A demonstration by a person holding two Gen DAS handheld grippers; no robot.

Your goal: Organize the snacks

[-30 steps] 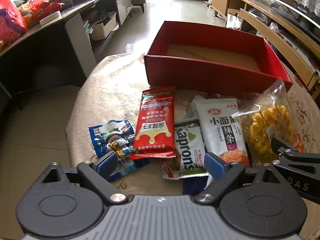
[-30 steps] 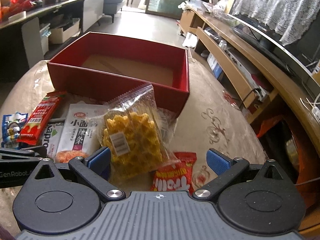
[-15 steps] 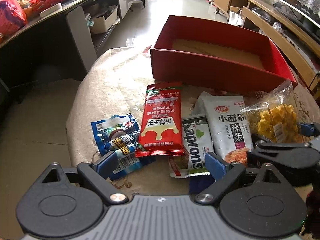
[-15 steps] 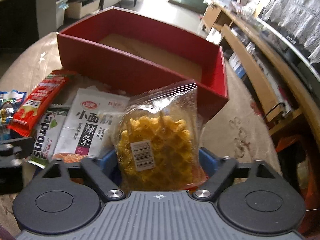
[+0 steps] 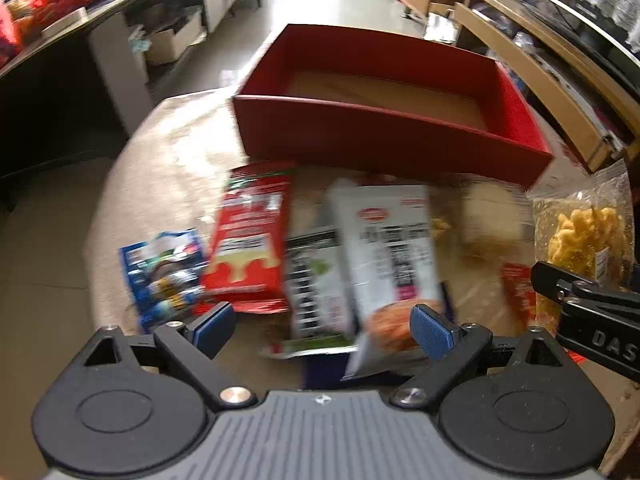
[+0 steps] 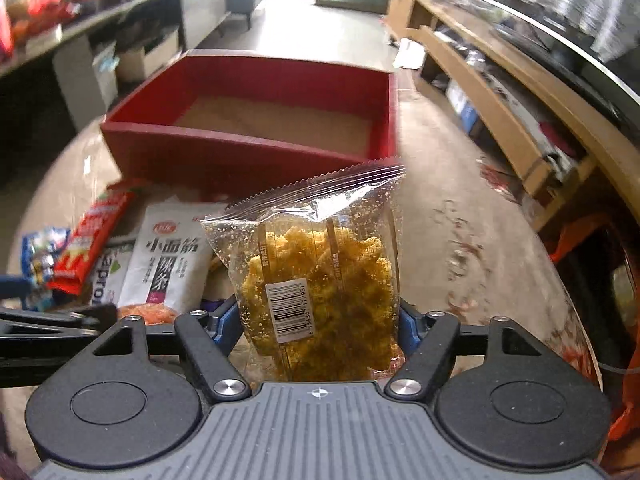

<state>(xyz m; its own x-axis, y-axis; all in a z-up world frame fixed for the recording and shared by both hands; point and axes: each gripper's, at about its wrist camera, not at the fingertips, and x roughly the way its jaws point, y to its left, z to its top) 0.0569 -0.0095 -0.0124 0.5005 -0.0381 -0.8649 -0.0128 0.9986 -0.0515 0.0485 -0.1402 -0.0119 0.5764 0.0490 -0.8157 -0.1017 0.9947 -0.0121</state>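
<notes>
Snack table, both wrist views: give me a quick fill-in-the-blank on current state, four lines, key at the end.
1. The right gripper is shut on the clear bag of ____ snacks.
2. The left gripper is ____ and holds nothing.
3. The red box has ____ snacks in it.
4. The white packet lies on the table, in ____ of the box.

Missing words: yellow; open; no; front

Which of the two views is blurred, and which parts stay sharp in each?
Left wrist view: snack packets and red box smeared by motion; left gripper stays sharp. Right wrist view: clear bag of yellow snacks and right gripper sharp; background slightly soft.
</notes>
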